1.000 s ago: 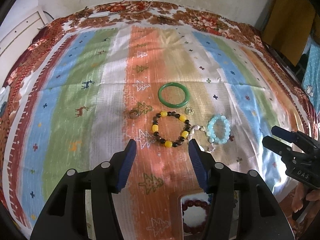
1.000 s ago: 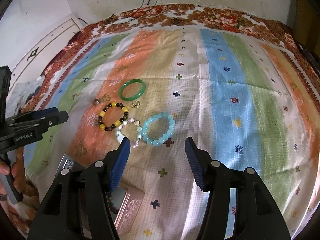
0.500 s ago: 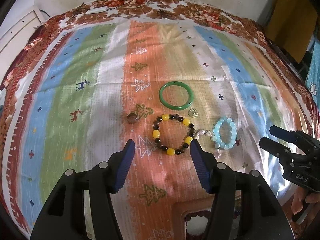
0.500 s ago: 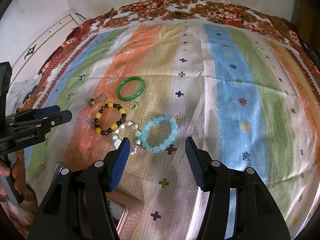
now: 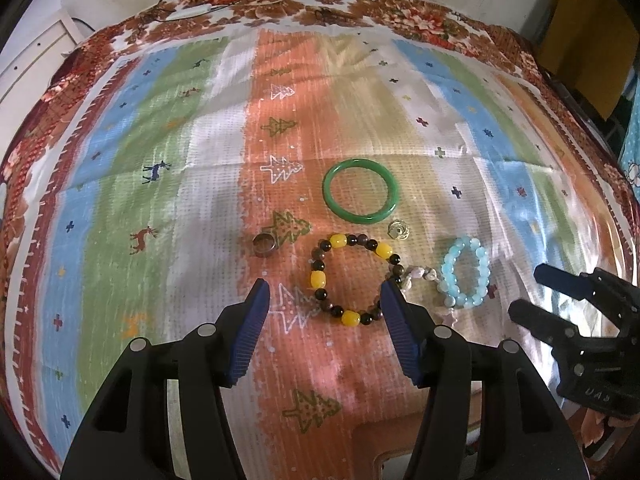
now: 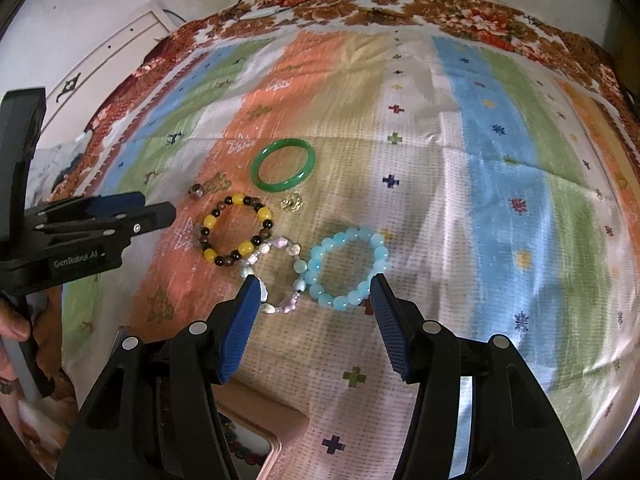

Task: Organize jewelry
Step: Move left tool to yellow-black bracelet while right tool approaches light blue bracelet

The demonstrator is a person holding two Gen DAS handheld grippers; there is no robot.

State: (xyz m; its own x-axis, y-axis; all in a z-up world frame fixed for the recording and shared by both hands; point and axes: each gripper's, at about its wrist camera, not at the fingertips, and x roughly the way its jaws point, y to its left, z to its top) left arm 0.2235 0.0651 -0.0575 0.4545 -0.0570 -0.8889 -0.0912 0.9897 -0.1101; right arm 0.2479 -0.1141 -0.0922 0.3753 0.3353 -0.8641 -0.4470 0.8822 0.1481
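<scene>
left tongs (image 5: 324, 290) agape | pearl strand (image 6: 276, 256) touching, seemingly, aqua bracelet (image 6: 346, 266)

So everything's laid out on the bedspread (image 5: 168, 184) in front of me: the bangle (image 5: 360, 191) sits farthest, with the small charm (image 5: 399, 230) just near-right of it and the ring (image 5: 264, 245) off to the left. Nearer me, left to right, it's the big-bead bracelet (image 5: 352, 280), the shell bracelet (image 6: 272, 276), then the round-bead bracelet (image 6: 347, 269). The box (image 6: 256, 436) is nearest, down by my fingers.
</scene>
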